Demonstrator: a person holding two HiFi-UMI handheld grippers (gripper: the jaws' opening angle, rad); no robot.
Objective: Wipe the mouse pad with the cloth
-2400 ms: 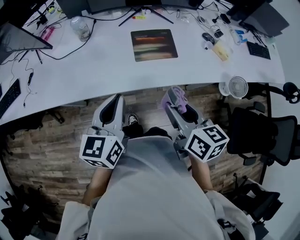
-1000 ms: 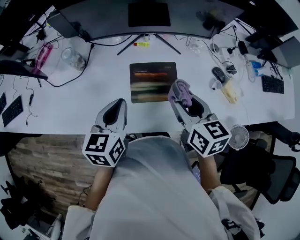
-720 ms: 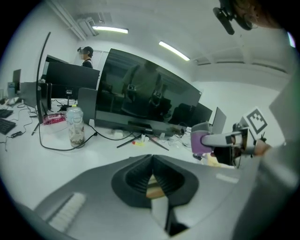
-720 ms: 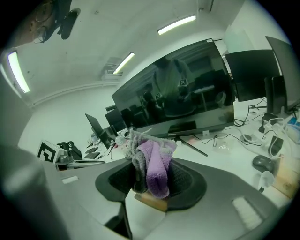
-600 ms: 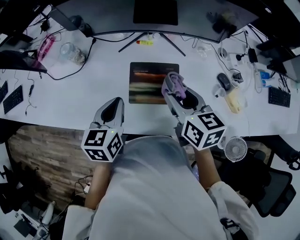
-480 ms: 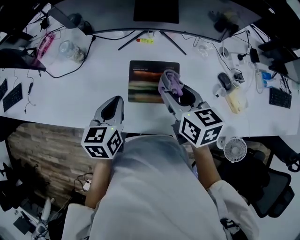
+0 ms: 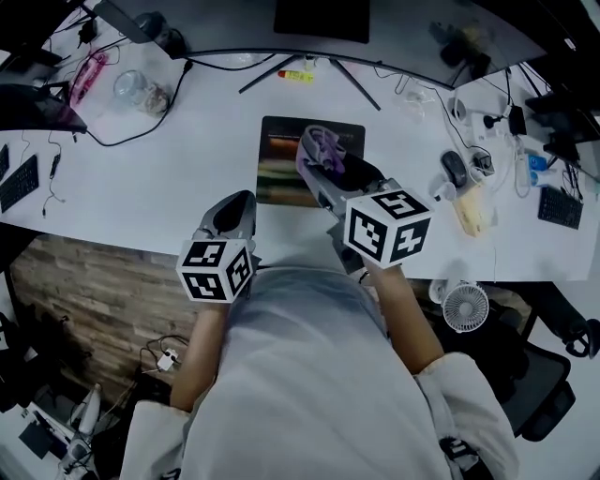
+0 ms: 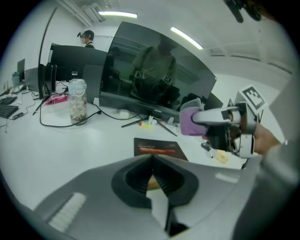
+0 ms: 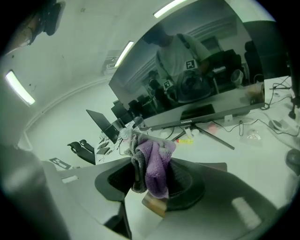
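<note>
White counter [image 7: 187,178] fills most of the head view, w/ cables and desk clutter along its far and right edges. Curved monitor [image 7: 319,11] stands at the far side, stand legs splayed on the counter. Mouse pad [image 7: 279,164], dark w/ a coloured stripe, lies flat near the ctr, in front of the monitor stand. Right tool [image 7: 313,161] reaches out over the pad's far right part, jaws pinching the cloth [image 7: 325,143]. Can't tell from above whether the cloth actually touches the pad; it looks just over it. Left tool [image 7: 234,201] is at the counter's near edge, just left of the pad's near corner, jaws pressed together w/ nothing btwn them. Cloth is purple and grey, bunched, sticking up past the jaw tips. Small fan [image 7: 464,307] sits below the counter's near right edge. Glass jar [image 7: 131,89] is far left, by a black cable loop. Dark mouse [image 7: 454,169] lies to the right, well apart from the pad. Yellow marker [image 7: 300,76] lies by the monitor stand.
</note>
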